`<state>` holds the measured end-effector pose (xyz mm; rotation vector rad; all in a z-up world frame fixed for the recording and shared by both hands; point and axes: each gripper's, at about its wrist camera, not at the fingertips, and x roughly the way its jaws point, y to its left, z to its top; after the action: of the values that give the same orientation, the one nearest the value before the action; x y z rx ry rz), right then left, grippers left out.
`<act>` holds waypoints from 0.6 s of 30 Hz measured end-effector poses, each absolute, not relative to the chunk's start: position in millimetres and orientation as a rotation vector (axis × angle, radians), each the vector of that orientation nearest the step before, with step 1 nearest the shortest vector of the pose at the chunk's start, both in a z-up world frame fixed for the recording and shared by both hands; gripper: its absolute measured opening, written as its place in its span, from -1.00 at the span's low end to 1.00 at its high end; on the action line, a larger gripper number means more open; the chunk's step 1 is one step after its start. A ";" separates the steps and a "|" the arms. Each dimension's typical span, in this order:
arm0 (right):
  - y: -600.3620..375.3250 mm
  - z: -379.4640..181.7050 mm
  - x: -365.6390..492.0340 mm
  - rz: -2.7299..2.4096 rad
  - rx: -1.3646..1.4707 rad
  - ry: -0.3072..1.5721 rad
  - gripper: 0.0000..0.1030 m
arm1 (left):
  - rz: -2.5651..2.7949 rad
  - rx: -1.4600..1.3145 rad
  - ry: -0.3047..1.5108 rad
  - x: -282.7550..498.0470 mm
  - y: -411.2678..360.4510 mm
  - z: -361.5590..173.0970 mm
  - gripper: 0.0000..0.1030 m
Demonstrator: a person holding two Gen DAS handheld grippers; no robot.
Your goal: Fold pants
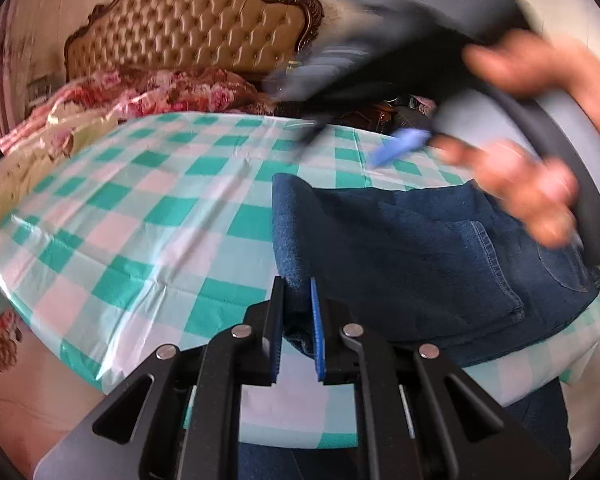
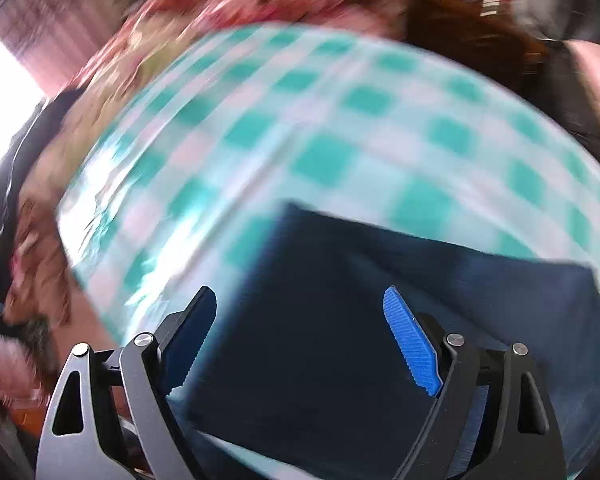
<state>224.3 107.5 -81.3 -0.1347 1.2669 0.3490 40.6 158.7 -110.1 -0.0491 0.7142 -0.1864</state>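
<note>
Folded blue denim pants (image 1: 412,252) lie on the green-and-white checked tablecloth (image 1: 148,208), back pocket up. My left gripper (image 1: 296,292) is shut on the folded edge of the pants at their near left corner. The right gripper (image 1: 396,144) shows blurred above the far side of the pants in the left wrist view, held by a hand (image 1: 532,184). In the right wrist view my right gripper (image 2: 300,304) is open and empty, hovering just above the pants (image 2: 340,340). That view is motion-blurred.
A bed with a tufted tan headboard (image 1: 196,28) and floral bedding (image 1: 148,92) stands behind the table. The tablecloth's near edge (image 1: 112,376) hangs at the lower left. Checked cloth (image 2: 300,128) stretches beyond the pants in the right wrist view.
</note>
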 end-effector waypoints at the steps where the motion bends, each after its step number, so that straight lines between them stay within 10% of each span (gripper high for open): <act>1: 123.6 -86.7 230.0 0.356 -0.189 1.291 0.61 | -0.183 -0.035 0.708 40.1 156.1 -108.1 -0.77; 3: 148.8 -106.3 240.7 0.349 -0.282 1.348 0.53 | -0.179 -0.019 0.692 38.4 151.1 -102.9 -0.77; 8: 148.3 -135.6 246.4 0.325 -0.303 1.407 -0.58 | -0.201 -0.051 0.683 36.7 145.7 -98.4 -0.77; 12: 125.7 -117.6 239.4 0.340 -0.213 1.363 -0.75 | -0.177 -0.253 0.726 37.1 163.2 -106.5 -0.01; 16: 106.9 -95.7 232.8 0.372 -0.131 1.339 -0.75 | -0.141 -0.260 0.752 41.7 149.9 -112.1 -0.12; 18: 93.3 -81.0 232.8 0.398 -0.072 1.330 -0.76 | -0.137 -0.259 0.759 44.0 140.2 -108.8 -0.71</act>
<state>232.8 93.3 -81.0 -0.0718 1.3303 0.3979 44.0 140.2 -108.8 -0.2588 0.7591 -0.1368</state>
